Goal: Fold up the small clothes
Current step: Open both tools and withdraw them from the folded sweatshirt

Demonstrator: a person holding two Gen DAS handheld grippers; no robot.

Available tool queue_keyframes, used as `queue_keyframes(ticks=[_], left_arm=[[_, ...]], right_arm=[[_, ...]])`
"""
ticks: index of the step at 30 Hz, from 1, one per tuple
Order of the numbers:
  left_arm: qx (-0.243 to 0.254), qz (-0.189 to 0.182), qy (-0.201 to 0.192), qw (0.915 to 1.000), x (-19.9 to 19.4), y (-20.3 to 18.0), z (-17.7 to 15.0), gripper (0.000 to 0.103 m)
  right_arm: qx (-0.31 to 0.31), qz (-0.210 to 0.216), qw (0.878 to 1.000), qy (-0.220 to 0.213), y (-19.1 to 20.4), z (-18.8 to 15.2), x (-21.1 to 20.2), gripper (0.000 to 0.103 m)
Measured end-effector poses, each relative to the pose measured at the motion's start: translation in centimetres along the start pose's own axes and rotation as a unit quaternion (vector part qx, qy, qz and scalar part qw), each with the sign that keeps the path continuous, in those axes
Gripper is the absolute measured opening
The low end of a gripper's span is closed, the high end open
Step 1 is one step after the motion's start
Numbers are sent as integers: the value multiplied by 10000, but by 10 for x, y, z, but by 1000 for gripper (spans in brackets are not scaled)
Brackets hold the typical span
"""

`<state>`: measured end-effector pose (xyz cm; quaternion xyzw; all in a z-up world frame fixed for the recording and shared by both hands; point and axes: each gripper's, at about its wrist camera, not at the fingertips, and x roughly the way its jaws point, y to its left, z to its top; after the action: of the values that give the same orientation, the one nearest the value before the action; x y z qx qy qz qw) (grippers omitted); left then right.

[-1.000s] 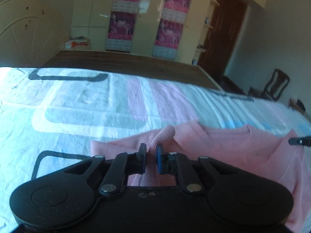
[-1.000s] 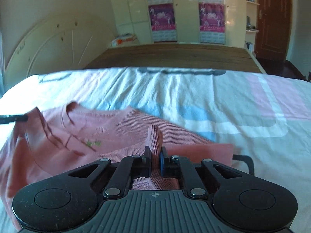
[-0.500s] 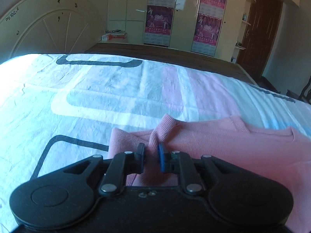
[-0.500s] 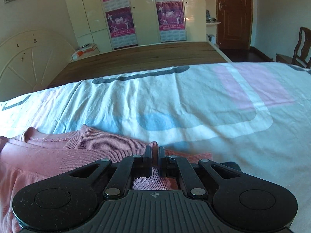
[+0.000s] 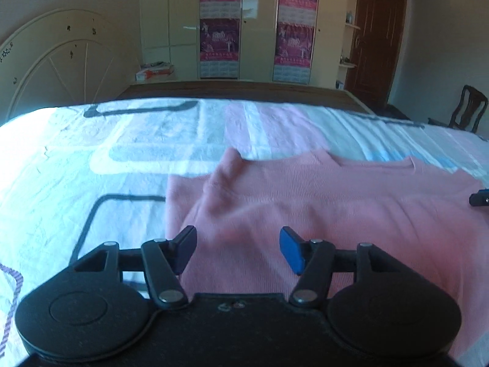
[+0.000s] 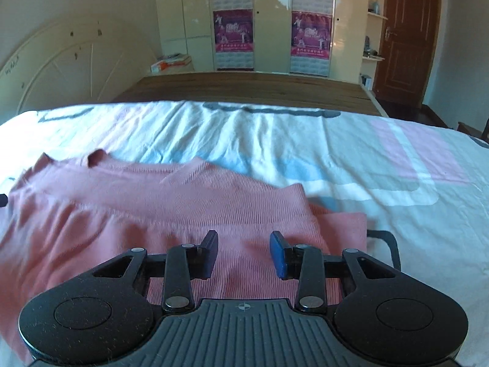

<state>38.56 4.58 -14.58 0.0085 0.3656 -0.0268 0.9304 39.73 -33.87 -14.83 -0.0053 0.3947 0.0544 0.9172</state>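
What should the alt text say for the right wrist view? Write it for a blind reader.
The right gripper is open above a pink top lying folded on a patterned bedsheet. Behind the bed stand a wardrobe with posters and a brown door.

Right claw spread wide above folded pink shirt, patterned bedsheet, wardrobe posters

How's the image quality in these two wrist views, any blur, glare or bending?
Left wrist view: the pink top is softly blurred, the bedsheet glares white-blue at left. Right wrist view: sharper knit ribs, glare on the wardrobe doors. Both views: fisheye bows the bed edge, corners darken.
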Motion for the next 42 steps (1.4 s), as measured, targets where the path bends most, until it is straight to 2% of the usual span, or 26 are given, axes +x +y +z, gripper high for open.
queue_keyframes(ticks=[2,7,9,14,17,21,24,26,27,29,35,39,42], left_arm=[[-1,94,291,9995,7,-1,-13,55],[-68,217,269,9994,-7,3,-28,54],[-195,219,259,9992,-17,3,-28,52],[-101,-172,-69,9998,-37,-24,-21,54],[-129,-383,-5,9992,-31,-45,-16,55],[-209,-190,396,9988,-10,-46,-28,55],[-337,-161,349,9987,-15,-30,-40,57],[-283,-108,354,9989,-20,-25,-44,57],[-288,-86,353,9989,-23,-21,-46,57],[-323,-63,355,9988,-26,-17,-49,58],[-485,52,372,9981,-39,-12,-53,57],[-450,-39,307,9985,-52,-25,-50,55],[-415,-10,365,9985,-51,-38,-49,57]], right_arm=[[-254,-375,9987,229,1,-9,15,37],[-45,-750,9969,237,-11,-8,15,37],[100,-613,9980,137,-6,-9,2,37],[86,35,9999,-52,35,-12,-24,37],[85,236,9997,-52,59,-15,-26,37],[93,140,9998,63,64,-29,-21,37],[336,40,9993,160,42,-44,-29,38],[160,-229,9992,281,31,-57,-33,40],[89,-178,9996,182,24,-64,-37,41],[-152,-578,9980,215,19,-70,-40,41],[-70,-828,9961,296,20,-73,-52,42],[-94,-408,9991,18,48,-73,-72,42],[-144,-242,9996,-18,71,-69,-67,42]])
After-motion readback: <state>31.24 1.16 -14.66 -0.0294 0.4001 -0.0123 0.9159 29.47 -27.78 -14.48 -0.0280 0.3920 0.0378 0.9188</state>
